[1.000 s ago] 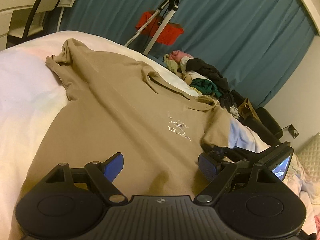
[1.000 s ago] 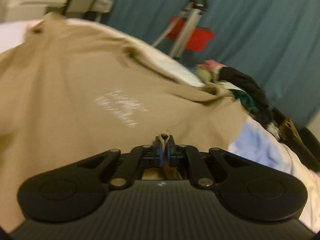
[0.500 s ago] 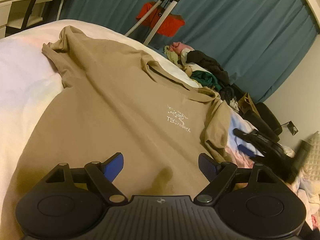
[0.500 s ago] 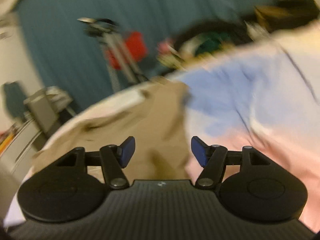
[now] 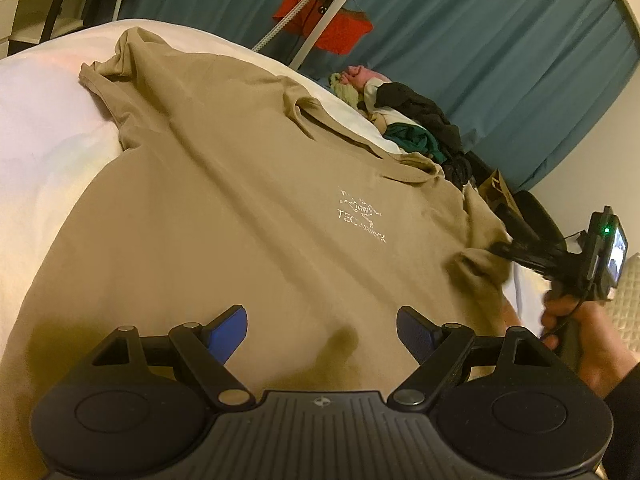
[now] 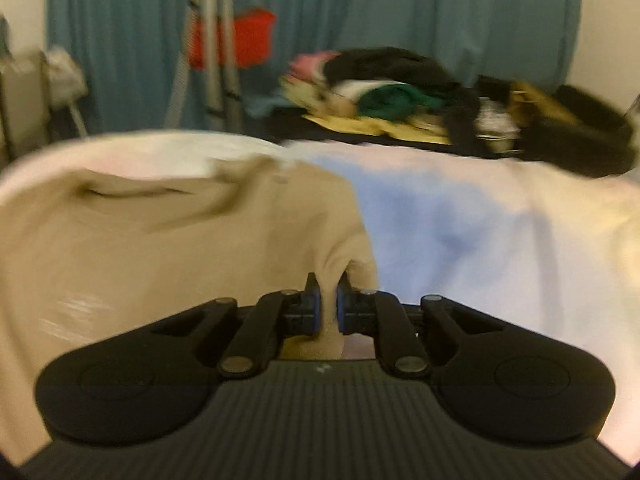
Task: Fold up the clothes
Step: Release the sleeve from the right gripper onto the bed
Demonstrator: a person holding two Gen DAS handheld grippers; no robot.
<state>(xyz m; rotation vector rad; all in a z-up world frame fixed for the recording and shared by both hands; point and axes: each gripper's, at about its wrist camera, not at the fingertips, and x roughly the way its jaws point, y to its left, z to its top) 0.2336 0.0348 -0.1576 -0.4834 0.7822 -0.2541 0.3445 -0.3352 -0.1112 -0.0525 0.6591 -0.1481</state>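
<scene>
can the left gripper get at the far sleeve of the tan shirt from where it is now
Probably yes. The left gripper is open above the shirt, and nothing lies between it and the far sleeve. Whether the arm can stretch that far across the bed is hard to tell.

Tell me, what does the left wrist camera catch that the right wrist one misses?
Only the left wrist view shows the shirt's white chest logo sharply, its far sleeve, the open left gripper and the person's hand. Only the right shows the right gripper pinching fabric. Both share the tan T-shirt, bed, clothes pile and curtain.
</scene>
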